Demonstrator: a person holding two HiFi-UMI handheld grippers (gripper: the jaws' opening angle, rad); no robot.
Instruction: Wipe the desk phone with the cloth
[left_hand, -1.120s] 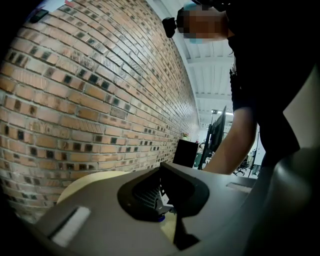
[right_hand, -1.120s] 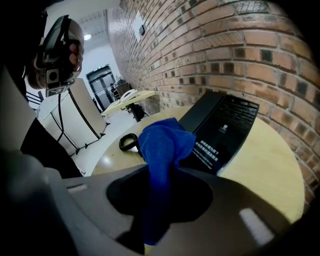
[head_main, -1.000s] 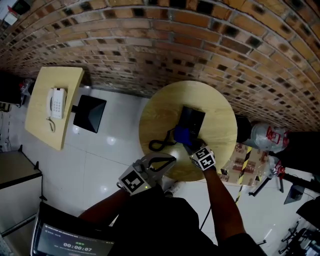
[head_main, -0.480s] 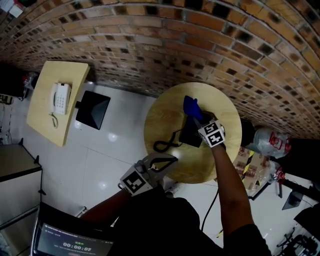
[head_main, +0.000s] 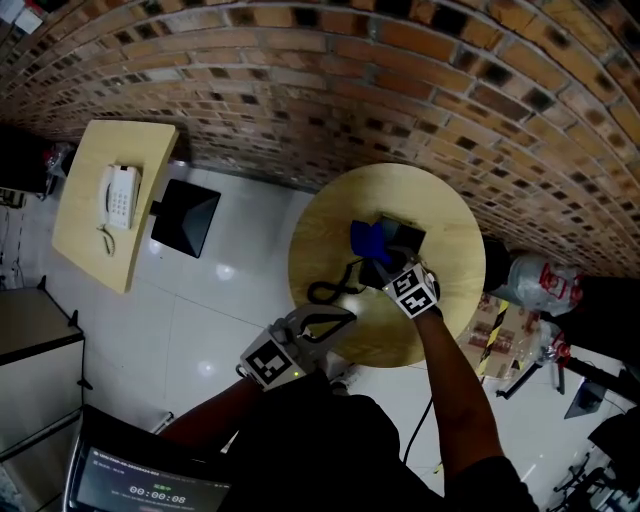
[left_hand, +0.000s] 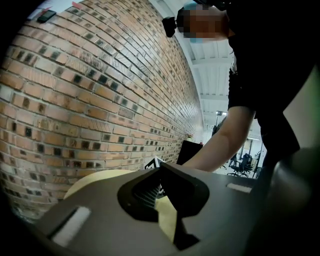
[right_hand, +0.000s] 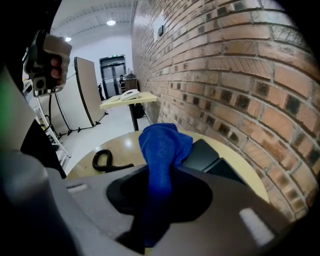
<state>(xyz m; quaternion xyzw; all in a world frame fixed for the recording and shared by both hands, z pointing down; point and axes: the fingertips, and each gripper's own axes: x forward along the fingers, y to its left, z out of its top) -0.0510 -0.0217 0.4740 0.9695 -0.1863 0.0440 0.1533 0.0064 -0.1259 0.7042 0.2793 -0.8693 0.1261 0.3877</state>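
Note:
A black desk phone (head_main: 398, 243) lies on the round wooden table (head_main: 320, 235), its coiled cord (head_main: 329, 291) trailing to the left. My right gripper (head_main: 379, 259) is shut on a blue cloth (head_main: 367, 240), whose bunched end sits over the phone's left part. In the right gripper view the blue cloth (right_hand: 163, 144) sticks up out of the right gripper (right_hand: 159, 172), with the phone (right_hand: 206, 156) behind it and the cord (right_hand: 104, 160) at left. My left gripper (head_main: 345, 318) hovers at the table's near edge, shut and holding nothing; the left gripper (left_hand: 162, 175) faces the brick wall.
A brick wall (head_main: 300, 110) runs behind the table. At far left stands a rectangular table (head_main: 88, 235) with a white phone (head_main: 118, 198), and a black square object (head_main: 185, 222) sits on the white floor beside it. Bags and clutter (head_main: 530, 275) lie to the right.
My right gripper carried the cloth from the phone's near end up to its far end, then back to the middle. The left gripper stayed where it was.

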